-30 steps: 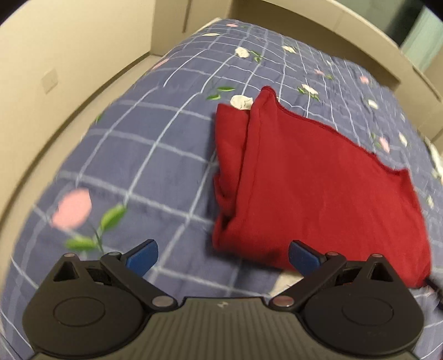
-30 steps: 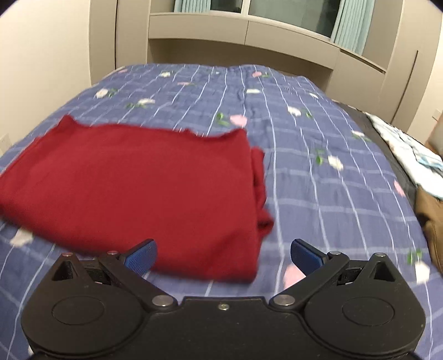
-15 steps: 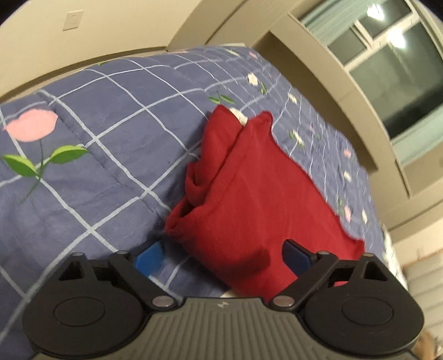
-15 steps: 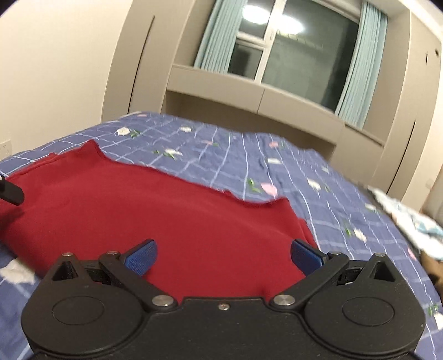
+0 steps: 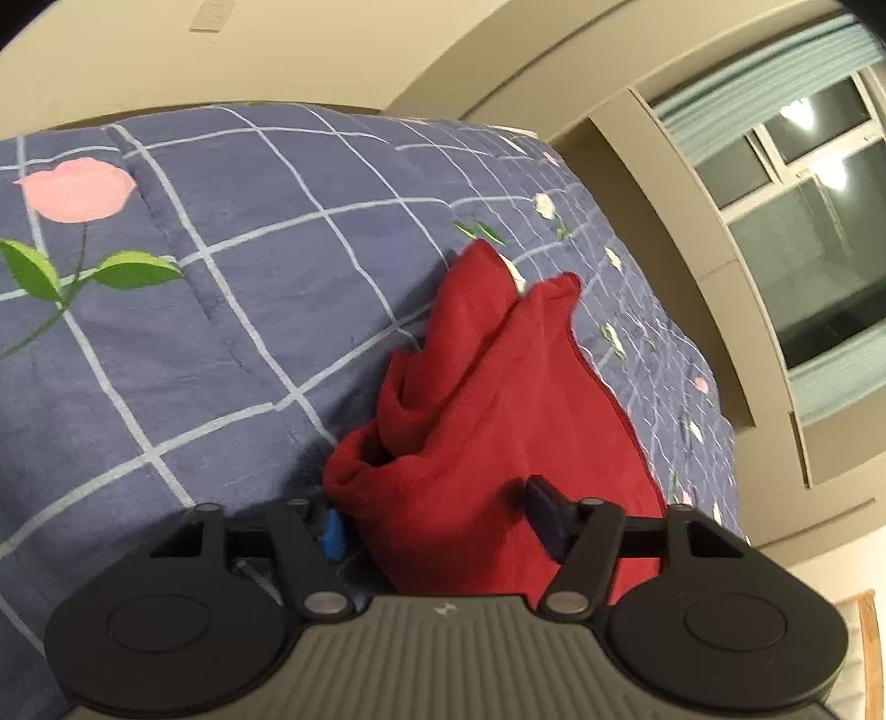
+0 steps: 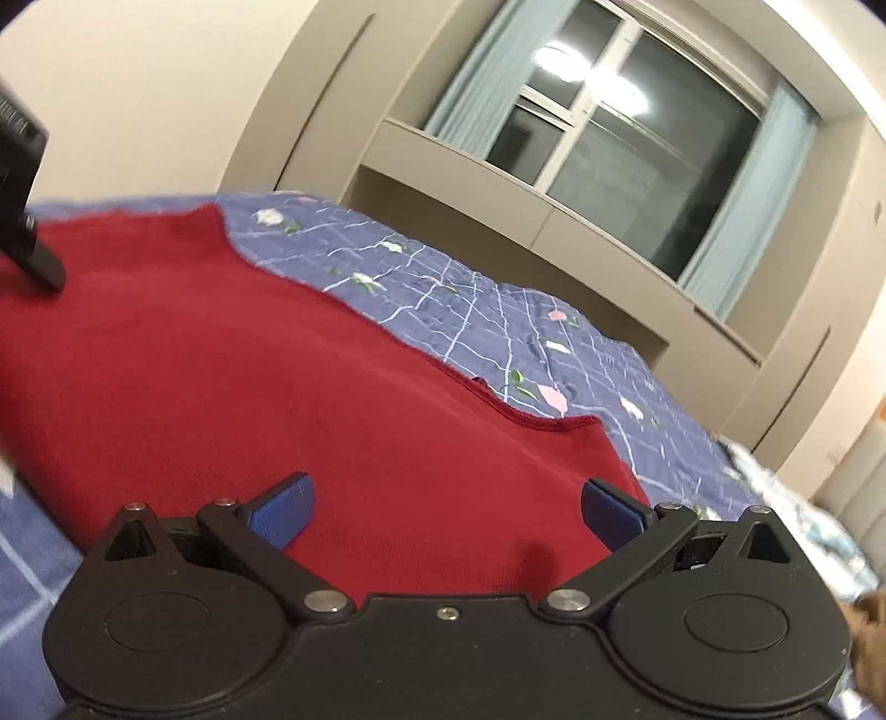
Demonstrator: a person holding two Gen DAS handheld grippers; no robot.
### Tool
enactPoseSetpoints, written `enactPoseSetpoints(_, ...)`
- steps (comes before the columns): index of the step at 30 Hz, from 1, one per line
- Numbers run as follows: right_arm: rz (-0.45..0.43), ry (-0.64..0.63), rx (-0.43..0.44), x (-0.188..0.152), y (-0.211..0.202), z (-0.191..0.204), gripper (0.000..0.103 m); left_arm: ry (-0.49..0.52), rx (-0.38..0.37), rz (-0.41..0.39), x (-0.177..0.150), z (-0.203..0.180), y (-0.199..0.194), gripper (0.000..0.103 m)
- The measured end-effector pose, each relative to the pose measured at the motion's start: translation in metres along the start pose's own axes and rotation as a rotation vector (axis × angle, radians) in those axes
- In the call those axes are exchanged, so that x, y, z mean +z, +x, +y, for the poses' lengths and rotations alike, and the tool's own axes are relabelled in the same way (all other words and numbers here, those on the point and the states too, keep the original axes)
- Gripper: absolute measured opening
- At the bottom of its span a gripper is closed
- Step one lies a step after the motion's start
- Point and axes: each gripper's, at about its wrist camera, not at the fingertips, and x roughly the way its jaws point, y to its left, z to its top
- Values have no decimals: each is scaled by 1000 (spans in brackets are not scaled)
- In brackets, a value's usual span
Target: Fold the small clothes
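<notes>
A folded red garment (image 5: 487, 421) lies on a blue checked bedspread (image 5: 221, 310). My left gripper (image 5: 437, 526) sits at the garment's near left corner, one blue finger under the cloth edge and one on top, jaws partly closed around the bunched fabric. In the right wrist view the same red garment (image 6: 277, 387) fills the foreground. My right gripper (image 6: 443, 509) is open, its blue fingers (image 6: 282, 507) low over the garment's near right edge. The left gripper's black finger (image 6: 33, 249) shows at the far left.
The bedspread (image 6: 498, 310) has flower prints and stretches back toward beige cabinets (image 6: 554, 232) and a window with teal curtains (image 6: 637, 138). A beige wall (image 5: 277, 50) borders the bed's left side. Other cloth (image 6: 803, 509) lies at the right edge.
Both grippers have dropped low to the garment's near edge and tilted up. The left jaws have narrowed around the bunched left corner. The right jaws stay open.
</notes>
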Motion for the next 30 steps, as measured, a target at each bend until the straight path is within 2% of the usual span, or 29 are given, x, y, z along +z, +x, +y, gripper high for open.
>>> enactPoseSetpoints(1, -3, -19, -6, 0, 1, 3, 102, -17, 10, -5, 0, 0, 0, 39)
enactPoseSetpoints(4, -19, -67, -33, -2, 0, 12, 102, -37, 2, -9, 1, -1, 2, 25)
enactPoseSetpoints(6, -26, -68, -38, -4, 1, 12, 102, 0, 13, -25, -2, -7, 0, 21)
enactPoseSetpoints(9, -26, -48, -31, -6, 2, 12, 102, 37, 25, -37, -4, -11, -2, 21)
enactPoseSetpoints(12, -38, -55, -41, -7, 1, 14, 102, 16, 19, -25, -2, -7, 0, 27)
enactPoseSetpoints(14, -46, -60, -47, -8, 0, 15, 102, 8, 12, -22, -2, -4, 0, 28)
enactPoseSetpoints(16, -53, -63, -53, -9, 0, 16, 102, 19, 17, -29, -2, -6, 0, 28)
enactPoseSetpoints(18, -62, -58, -52, -9, -1, 15, 102, 42, 25, -44, -4, -10, -2, 22)
enactPoseSetpoints(20, -89, -31, -32, -10, -7, 10, 102, 63, 36, -56, -6, -15, -4, 19)
enactPoseSetpoints(22, -130, -13, 24, -10, -14, 4, 102, 78, 45, -64, -7, -18, -7, 17)
enactPoseSetpoints(24, -146, -38, 65, -10, -16, 5, 102, 85, 46, -72, -8, -20, -9, 16)
enactPoseSetpoints(27, -106, -90, 94, -9, -10, 13, 102, 100, 45, -77, -8, -23, -13, 14)
enactPoseSetpoints(30, -85, -53, 125, -7, -5, 7, 102, 131, 33, -86, -8, -30, -18, 13)
